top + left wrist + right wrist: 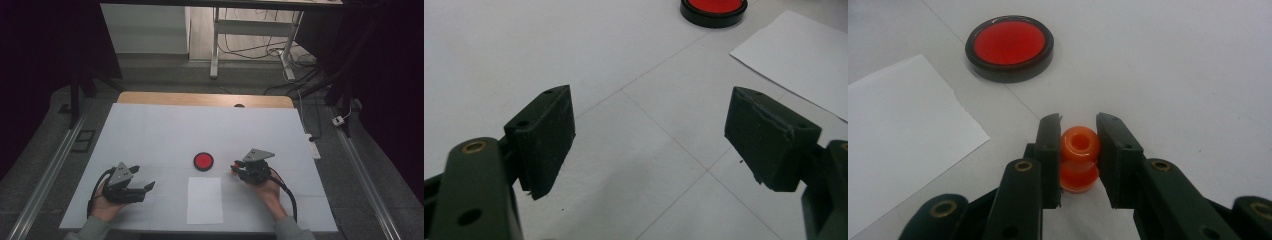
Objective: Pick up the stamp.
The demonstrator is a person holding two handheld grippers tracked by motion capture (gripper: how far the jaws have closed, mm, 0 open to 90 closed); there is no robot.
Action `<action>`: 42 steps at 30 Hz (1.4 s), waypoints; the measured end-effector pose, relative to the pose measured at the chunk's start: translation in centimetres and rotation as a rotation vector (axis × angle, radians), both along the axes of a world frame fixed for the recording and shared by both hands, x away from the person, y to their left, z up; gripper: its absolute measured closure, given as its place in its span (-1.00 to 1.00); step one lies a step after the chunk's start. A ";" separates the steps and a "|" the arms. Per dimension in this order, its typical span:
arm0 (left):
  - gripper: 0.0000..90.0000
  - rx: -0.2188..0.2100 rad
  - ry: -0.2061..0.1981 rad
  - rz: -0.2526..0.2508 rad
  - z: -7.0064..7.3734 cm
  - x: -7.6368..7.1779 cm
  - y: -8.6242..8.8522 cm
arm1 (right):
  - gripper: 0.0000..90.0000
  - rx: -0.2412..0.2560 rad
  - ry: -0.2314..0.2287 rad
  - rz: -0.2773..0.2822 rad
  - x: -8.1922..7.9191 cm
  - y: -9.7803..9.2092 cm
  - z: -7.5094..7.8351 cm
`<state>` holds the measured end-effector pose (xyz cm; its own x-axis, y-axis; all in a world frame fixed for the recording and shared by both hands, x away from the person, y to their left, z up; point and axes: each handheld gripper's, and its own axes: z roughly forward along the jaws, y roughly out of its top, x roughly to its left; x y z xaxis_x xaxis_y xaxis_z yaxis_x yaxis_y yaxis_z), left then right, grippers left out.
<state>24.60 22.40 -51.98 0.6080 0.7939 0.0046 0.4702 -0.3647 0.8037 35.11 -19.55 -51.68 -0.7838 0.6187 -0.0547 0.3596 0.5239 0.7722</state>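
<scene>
Orange spool point(1079, 159) clamped between the jaws of the right gripper point(1078, 150)
It sits just right of the red dish point(203, 161) and the paper sheet point(204, 200); the left gripper point(148, 186) rests spread wide, holding nothing, at the table's point(150, 130) near left

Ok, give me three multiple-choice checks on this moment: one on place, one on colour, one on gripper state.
1. Seen from above, the white paper sheet lies:
A. nearer the person than the red pad
B. beyond it
C. under it

2. The spool-shaped piece is:
A. blue
B. orange
C. black

3. The left gripper is:
A. shut on paper
B. shut empty
C. open

Answers:
1 A: the black-rimmed red pad sits farther up the table.
2 B: orange between the right gripper jaws.
3 C: jaws wide apart, bare table between.
</scene>
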 end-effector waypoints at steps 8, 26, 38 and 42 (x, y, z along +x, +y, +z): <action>-0.55 0.001 -0.001 0.003 0.0 0.0 0.1 | 0.59 0.024 -0.008 0.001 -0.1 -0.1 0.2; -0.55 -0.001 0.003 0.007 0.0 0.1 0.2 | 0.60 0.077 -0.037 -0.004 -0.5 -0.7 1.2; -0.55 0.004 0.004 0.009 -0.1 0.1 0.2 | 0.60 0.135 -0.068 -0.010 -1.0 -0.9 2.2; -0.55 0.004 0.005 0.012 -0.1 0.1 0.2 | 0.60 0.150 -0.074 -0.011 -1.2 -1.1 2.5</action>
